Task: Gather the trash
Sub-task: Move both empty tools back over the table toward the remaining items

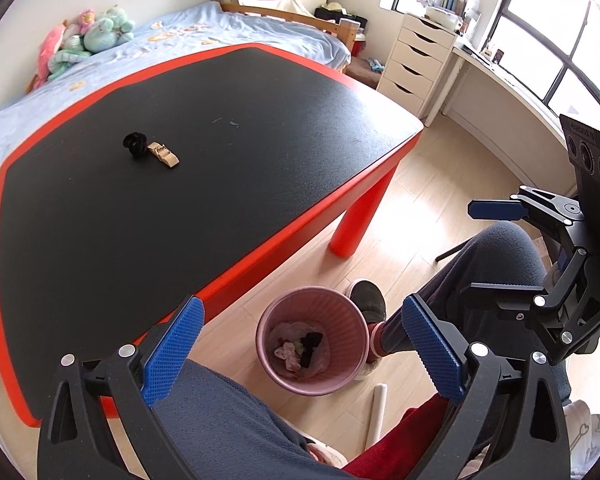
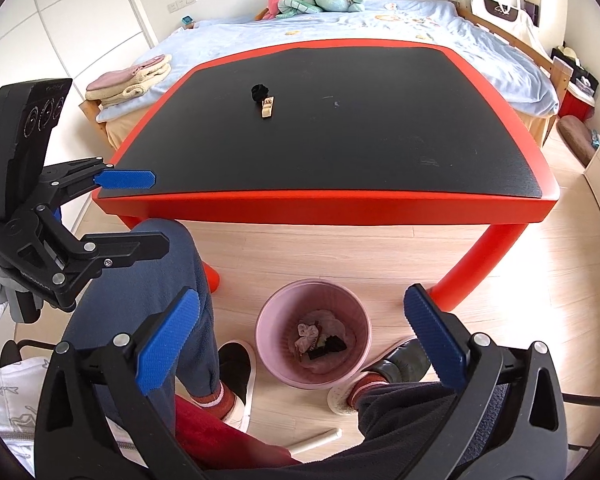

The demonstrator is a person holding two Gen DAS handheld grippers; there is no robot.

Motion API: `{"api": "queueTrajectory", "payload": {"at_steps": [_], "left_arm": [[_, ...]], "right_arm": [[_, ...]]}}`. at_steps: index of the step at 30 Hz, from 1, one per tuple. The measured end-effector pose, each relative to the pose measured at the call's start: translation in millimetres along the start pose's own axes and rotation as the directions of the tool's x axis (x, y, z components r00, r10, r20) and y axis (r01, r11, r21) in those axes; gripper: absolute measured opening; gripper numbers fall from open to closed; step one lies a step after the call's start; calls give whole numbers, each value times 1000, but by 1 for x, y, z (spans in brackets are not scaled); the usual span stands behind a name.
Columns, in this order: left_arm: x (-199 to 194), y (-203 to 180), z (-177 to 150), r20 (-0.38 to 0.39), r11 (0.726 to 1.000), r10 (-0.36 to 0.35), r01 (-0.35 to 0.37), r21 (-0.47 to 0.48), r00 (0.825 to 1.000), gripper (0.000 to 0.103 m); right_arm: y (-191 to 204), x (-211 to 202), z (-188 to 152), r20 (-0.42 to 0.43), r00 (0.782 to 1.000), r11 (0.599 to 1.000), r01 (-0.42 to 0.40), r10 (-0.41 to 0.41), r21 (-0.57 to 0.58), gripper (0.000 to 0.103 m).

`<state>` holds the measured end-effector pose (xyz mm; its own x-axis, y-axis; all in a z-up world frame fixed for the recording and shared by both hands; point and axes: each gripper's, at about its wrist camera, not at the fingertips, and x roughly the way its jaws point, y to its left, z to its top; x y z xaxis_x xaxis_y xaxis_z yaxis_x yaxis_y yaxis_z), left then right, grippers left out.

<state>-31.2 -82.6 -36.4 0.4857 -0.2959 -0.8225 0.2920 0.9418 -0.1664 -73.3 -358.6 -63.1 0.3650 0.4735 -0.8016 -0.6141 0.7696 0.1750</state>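
Red-edged black table bears a black scrunchie touching a beige clip; pink bin on floor.

Left hand-held gripper with black angular frame, blue ribbed finger pads, silver round bolts, right hand-held gripper built alike, grey-blue fleece trousers, red cuffs, dark slippers at 6 o'clock

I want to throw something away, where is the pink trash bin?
The pink trash bin stands on the wooden floor in front of the red table, between the person's feet, low in both views.
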Motion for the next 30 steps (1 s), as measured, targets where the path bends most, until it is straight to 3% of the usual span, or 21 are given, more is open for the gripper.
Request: {"api": "queueTrajectory", "payload": {"at_steps": [12, 30], "left_arm": [[-16, 46, 9, 38, 993, 67, -63, -97, 997, 95], [-9, 119, 44, 56, 967, 162, -147, -208, 985, 95]], "right_arm": [[13, 10, 28, 13, 1000, 999, -16, 17, -48, 100], [34, 59, 107, 6, 999, 992, -35, 36, -122, 100]]}}
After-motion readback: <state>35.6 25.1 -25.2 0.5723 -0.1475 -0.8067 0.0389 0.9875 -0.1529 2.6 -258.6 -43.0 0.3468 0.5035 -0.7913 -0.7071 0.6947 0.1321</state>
